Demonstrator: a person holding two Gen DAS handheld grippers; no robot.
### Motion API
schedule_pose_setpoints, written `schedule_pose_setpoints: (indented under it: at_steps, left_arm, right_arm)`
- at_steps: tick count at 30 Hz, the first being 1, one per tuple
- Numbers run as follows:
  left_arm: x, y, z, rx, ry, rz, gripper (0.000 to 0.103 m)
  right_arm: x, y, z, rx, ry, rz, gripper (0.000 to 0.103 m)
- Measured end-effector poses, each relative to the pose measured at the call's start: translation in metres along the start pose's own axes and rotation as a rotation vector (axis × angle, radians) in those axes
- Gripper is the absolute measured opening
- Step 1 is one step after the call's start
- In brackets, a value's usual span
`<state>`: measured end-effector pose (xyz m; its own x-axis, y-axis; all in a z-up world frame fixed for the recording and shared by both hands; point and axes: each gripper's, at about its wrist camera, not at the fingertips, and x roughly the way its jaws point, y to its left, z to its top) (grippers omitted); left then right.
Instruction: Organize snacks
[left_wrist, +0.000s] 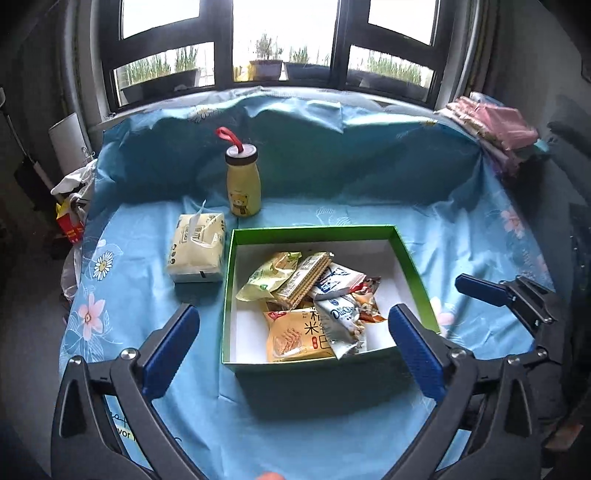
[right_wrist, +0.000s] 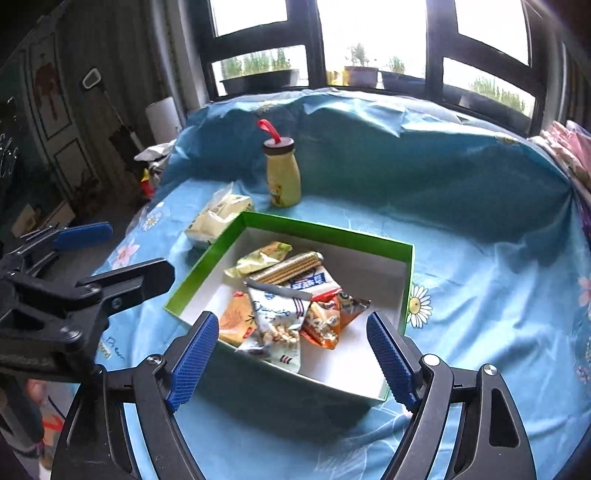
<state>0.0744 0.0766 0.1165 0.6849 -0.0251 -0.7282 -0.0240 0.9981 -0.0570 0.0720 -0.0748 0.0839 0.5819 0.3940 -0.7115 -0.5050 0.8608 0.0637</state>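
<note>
Snacks (left_wrist: 306, 302), about seven packets, are lying piled in one green box (left_wrist: 413, 266) just ahead between both grippers' jaws, the wafer pack's long axis slanting away. Left gripper (left_wrist: 291, 350) and right gripper (right_wrist: 291, 354) are hanging wide apart, empty.

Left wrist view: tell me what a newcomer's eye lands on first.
The green-rimmed cardboard box with white inside sits mid-table, piled with crinkly snack packets. Behind it stands a yellow bear-print bottle with a red strap, with a pale tissue pack to the box's left. Both open grippers frame the box.
</note>
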Motion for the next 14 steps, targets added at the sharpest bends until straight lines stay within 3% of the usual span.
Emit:
schedule_pose_setpoints:
  at_steps: [8, 14]
  left_arm:
    - [-0.015, -0.002, 0.002, -0.007, -0.016, 0.050, 0.103]
    - [-0.016, 0.003, 0.003, -0.043, -0.023, 0.040, 0.102]
  right_arm:
    - [-0.014, 0.008, 0.005, -0.007, -0.004, 0.003, 0.083]
    - [-0.019, 0.005, 0.006, 0.004, -0.010, -0.005, 0.083]
